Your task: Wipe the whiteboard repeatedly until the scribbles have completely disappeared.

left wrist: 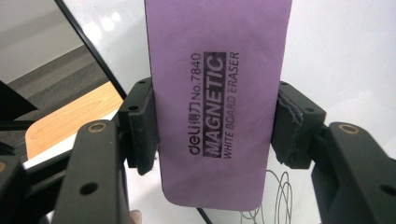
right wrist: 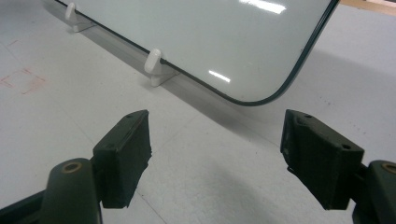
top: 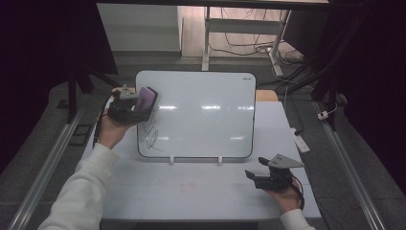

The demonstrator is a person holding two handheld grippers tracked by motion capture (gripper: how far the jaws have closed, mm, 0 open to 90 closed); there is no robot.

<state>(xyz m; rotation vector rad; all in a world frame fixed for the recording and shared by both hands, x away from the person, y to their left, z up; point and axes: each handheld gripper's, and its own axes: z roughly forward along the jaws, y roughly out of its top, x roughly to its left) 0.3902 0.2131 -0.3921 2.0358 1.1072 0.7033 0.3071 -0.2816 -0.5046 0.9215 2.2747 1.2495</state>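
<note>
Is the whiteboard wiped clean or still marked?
Still marked. Black scribbles remain on the whiteboard near its left edge, just below the purple eraser gripped in the left tongs; the rest looks clean.

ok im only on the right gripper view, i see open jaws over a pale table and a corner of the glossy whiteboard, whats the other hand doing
Observer: The left gripper is shut on a flat purple magnetic whiteboard eraser, held at the left edge of the black-framed whiteboard.
Operator: anything on the board to wipe
Observer: Yes, thin black pen scribbles run down its lower left part, just below the eraser.
Operator: and where is my gripper relative to all that
Observer: The right gripper hangs open over the pale table, in front of the board's lower right corner, well apart from the scribbles.
</note>
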